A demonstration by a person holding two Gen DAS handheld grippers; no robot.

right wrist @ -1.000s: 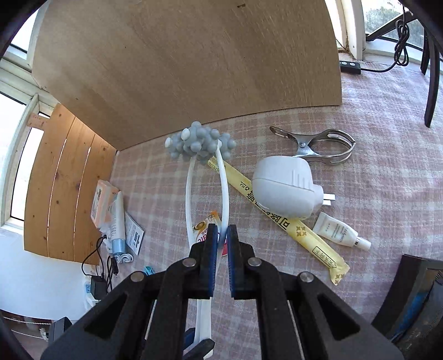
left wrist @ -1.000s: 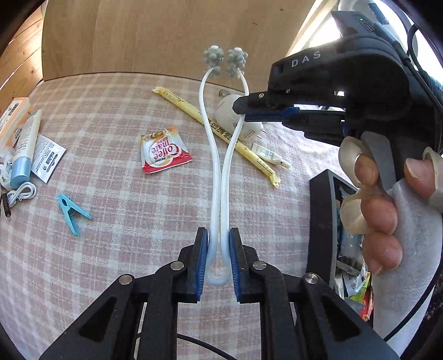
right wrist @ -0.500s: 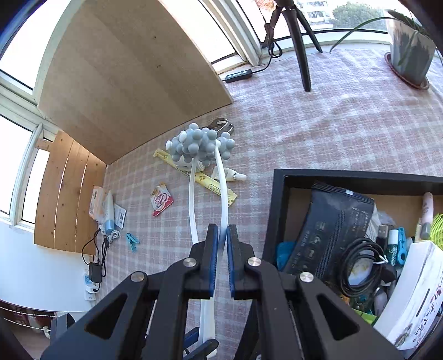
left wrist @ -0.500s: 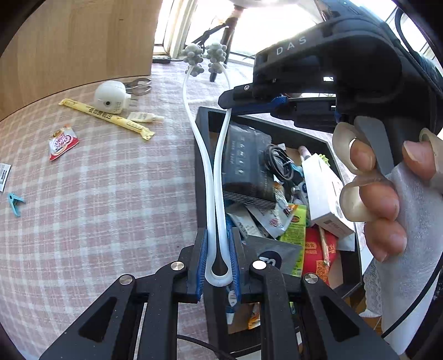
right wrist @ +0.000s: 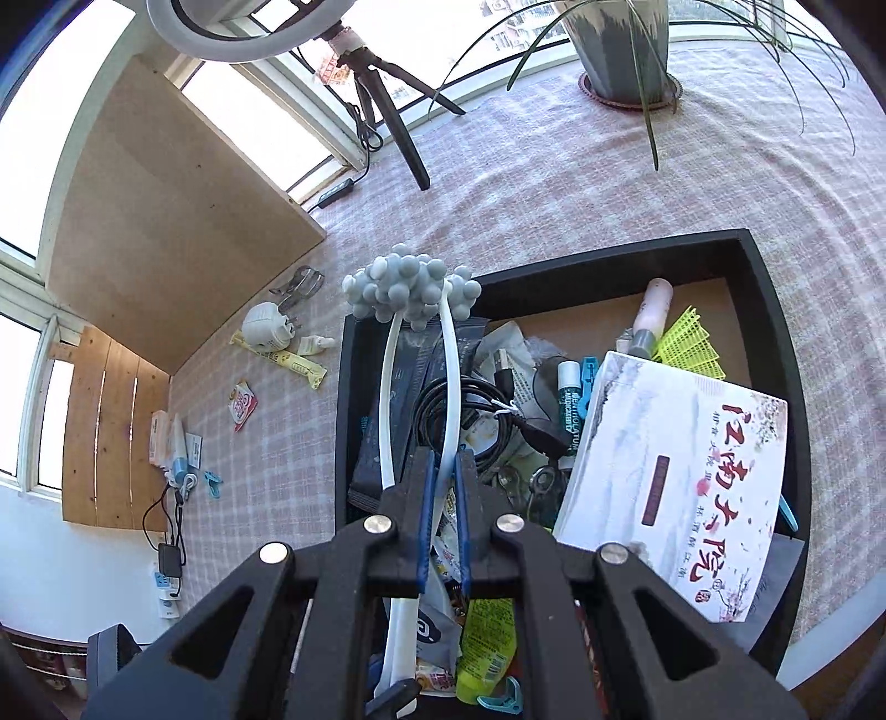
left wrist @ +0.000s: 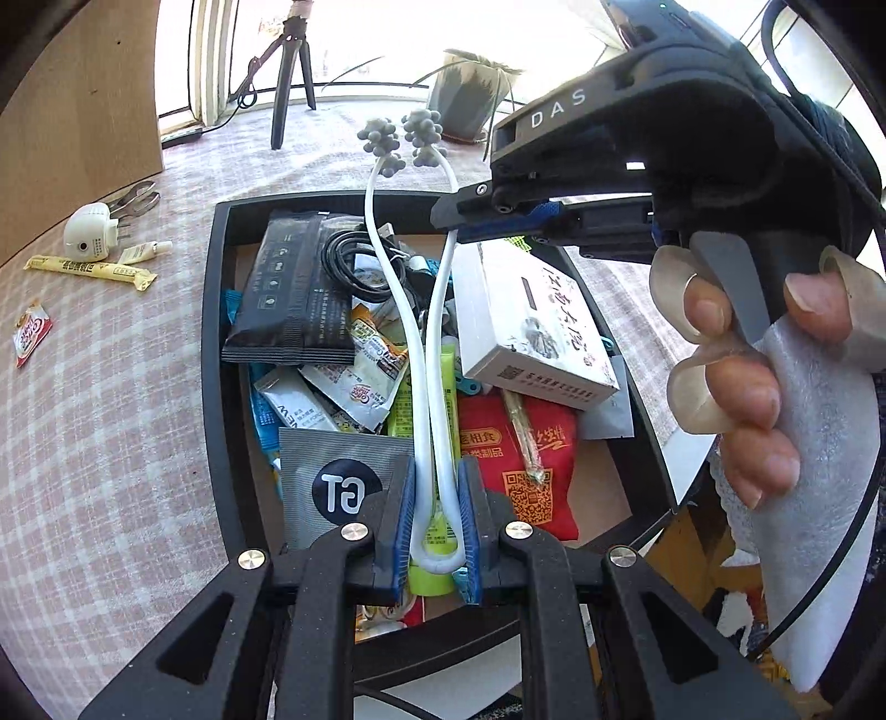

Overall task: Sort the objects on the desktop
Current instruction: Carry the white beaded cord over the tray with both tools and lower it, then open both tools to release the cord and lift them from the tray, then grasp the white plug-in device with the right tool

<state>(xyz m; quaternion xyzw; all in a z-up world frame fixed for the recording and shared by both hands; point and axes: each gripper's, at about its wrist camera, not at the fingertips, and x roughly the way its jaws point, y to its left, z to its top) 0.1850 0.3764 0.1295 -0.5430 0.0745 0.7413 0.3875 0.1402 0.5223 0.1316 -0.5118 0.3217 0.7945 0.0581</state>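
A white U-shaped massager [left wrist: 412,343] with two grey knobbly heads hangs above the black storage box [left wrist: 213,354]. My left gripper [left wrist: 436,531] is shut on its curved base. My right gripper [right wrist: 443,487] is shut on one white arm of the massager [right wrist: 451,387], and it shows from the side in the left wrist view [left wrist: 498,213]. The box [right wrist: 775,310] holds a white printed carton [right wrist: 681,487], a black packet [left wrist: 293,293], a black cable, sachets and a red bag.
On the checked cloth left of the box lie a white plug adapter [left wrist: 86,238], a yellow stick sachet [left wrist: 88,268], a small tube [left wrist: 145,252], a metal clip [left wrist: 135,196] and a coffee sachet [left wrist: 32,332]. A tripod [right wrist: 398,127] and plant pot [right wrist: 623,50] stand behind.
Both grippers carried the massager to the right, from over the cloth to above the middle of the box. Both grips have held.
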